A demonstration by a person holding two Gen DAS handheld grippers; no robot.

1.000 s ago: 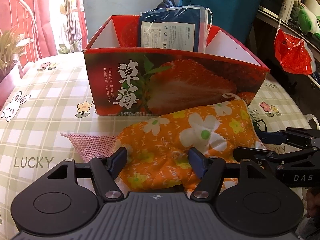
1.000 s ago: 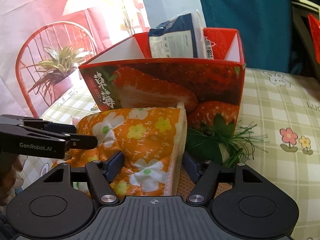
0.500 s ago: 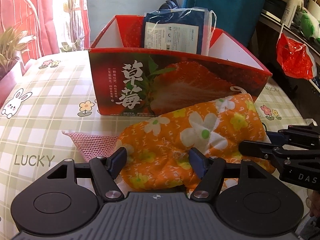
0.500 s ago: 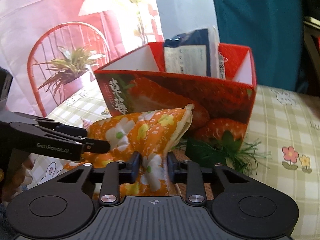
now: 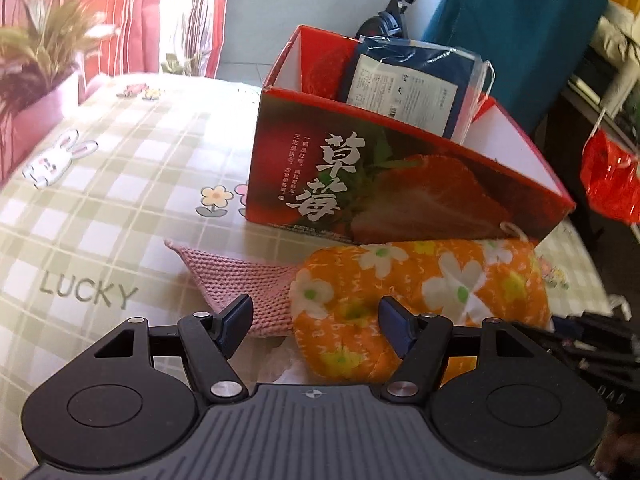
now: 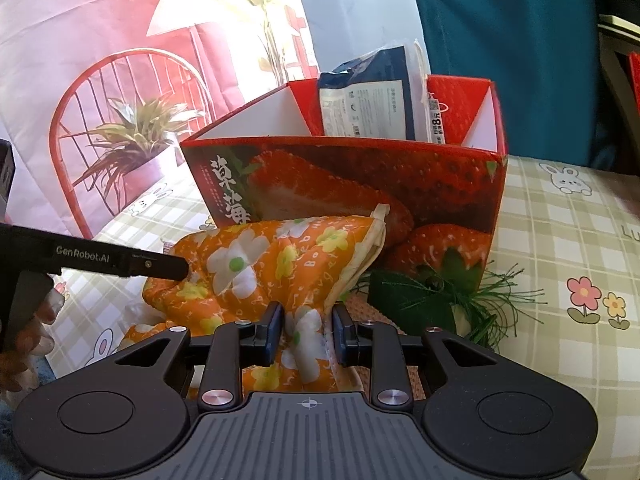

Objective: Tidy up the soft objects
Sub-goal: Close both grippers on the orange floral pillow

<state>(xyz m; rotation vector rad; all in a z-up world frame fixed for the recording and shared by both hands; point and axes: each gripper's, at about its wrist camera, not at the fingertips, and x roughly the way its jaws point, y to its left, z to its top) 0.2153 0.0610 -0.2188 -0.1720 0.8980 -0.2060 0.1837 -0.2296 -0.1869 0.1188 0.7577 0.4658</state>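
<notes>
Orange floral pad [image 6: 256, 276], quilted and creased: right fingers [image 6: 307, 334] just closed, now pinching its edge; earlier it lay loose between them. Left fingers [image 5: 316, 330] spread, pad's end between them, ungripped.

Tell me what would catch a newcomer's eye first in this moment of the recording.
The orange flowered cushion lying against the front of the red strawberry box stands out most, with the right gripper pinched on its near edge. A blue packet stands upright inside the box. The left gripper is open over the cushion's other end, beside a pink knitted cloth on the checked tablecloth.
</notes>
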